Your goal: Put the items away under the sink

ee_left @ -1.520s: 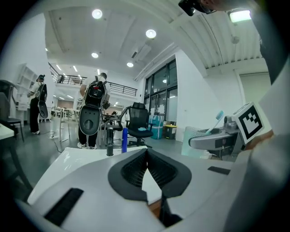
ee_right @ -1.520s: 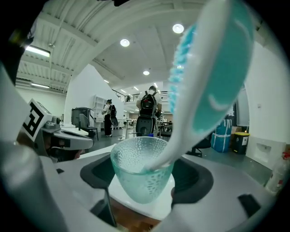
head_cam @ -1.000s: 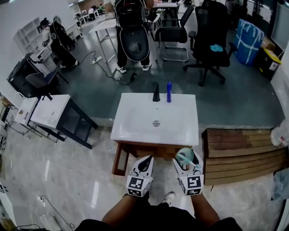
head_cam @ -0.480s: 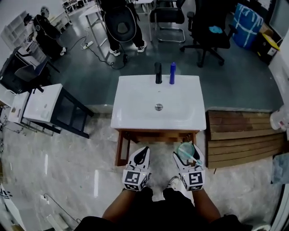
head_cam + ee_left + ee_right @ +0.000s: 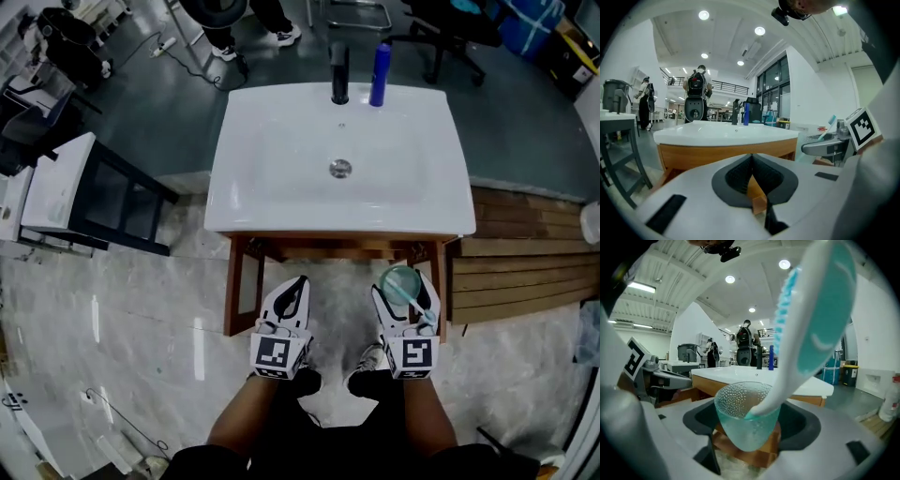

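Far L: white-topped side table (image 5: 56,192), well apart from the work, not involved.

L gripper (image 5: 296,285): jaws pressed together w/ nothing between them, per its own view. It hangs low in front of the wooden stand (image 5: 234,291), just beside the R one.

Centre: sink (image 5: 281,178) w/ black faucet (image 5: 339,73) and blue bottle (image 5: 379,75) at the back rim. What's changed over the last 1 s: the sink now fills far more of the head view and its front edge sits just ahead of both grippers. The 2 front legs of the stand show clearly now. The person has closed in on the basin, while the grippers keep the same side-by-side pose. My read: approach is nearly done, the stowing itself not yet begun.

R gripper (image 5: 405,283): clamped on a teal dimpled cup (image 5: 745,427), 1 jaw each side, cup upright. A teal-and-white toothbrush (image 5: 813,329) stands in it, leaning toward the camera. So the task's item is in the R gripper, in front of the stand's R leg, not under the basin yet.

Next prob. needs a drop below the wooden apron. Risk: the toothbrush is loose and could tip out if the cup tilts. Can't see a shelf under the sink from here.

Far R: wooden boards (image 5: 525,272) on the floor beside the stand.
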Motion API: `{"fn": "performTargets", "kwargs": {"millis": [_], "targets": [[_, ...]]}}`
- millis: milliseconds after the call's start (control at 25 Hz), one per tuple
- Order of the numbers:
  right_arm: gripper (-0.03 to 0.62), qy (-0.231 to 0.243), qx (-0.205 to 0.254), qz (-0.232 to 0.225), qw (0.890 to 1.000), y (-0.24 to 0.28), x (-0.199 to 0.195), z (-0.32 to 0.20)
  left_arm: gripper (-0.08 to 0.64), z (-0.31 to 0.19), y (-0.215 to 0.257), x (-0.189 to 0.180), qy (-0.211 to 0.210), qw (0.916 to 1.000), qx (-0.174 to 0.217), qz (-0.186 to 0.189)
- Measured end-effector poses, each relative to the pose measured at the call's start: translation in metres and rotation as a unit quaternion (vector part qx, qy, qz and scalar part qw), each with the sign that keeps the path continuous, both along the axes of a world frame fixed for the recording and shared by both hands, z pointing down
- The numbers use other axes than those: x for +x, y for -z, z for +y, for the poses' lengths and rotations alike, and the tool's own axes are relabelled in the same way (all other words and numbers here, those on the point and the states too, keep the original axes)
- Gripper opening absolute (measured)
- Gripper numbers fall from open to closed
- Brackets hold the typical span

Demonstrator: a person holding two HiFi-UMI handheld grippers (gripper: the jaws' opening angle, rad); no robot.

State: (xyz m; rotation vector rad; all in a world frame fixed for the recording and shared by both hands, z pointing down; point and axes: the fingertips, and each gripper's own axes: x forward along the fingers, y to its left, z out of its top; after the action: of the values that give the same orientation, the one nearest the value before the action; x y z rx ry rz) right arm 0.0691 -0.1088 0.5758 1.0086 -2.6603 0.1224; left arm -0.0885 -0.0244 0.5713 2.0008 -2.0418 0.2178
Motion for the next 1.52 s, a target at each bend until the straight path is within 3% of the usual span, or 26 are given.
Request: {"fn": "performTargets", "kwargs": {"millis": [120,400,640,1000,1520], "targets": [[0.385,-0.013,0.005,-0.013,1.000,-0.063,-0.006,-0.009,0.021,-0.006,-0.073,-0.017,0.008,1.0000,0.005,0.001],[0.385,0.007,0.037,-0.018,0.999,-0.201,-0.031,-0.024,0.021,-0.038,-0.219,-0.025,-0.008,0.9996,0.026,-0.004],[0.385,0.019,0.051,-0.032,0.998,-0.266,-0.047,-0.039,0.021,-0.054,-0.289,-0.033,-0.017,0.9987,0.045,-0.018],[0.385,0.020,0.055,-0.028,0.998,-0.267,-0.053,-0.061,0.021,-0.065,-0.305,-0.036,-0.010,0.9995,0.025,-0.018],[0.387,0.012,0.020,-0.008,1.000,-0.266,-0.091,-0.131,0.021,-0.076,-0.284,-0.044,-0.010,0.9984,0.048,-0.026]]}}
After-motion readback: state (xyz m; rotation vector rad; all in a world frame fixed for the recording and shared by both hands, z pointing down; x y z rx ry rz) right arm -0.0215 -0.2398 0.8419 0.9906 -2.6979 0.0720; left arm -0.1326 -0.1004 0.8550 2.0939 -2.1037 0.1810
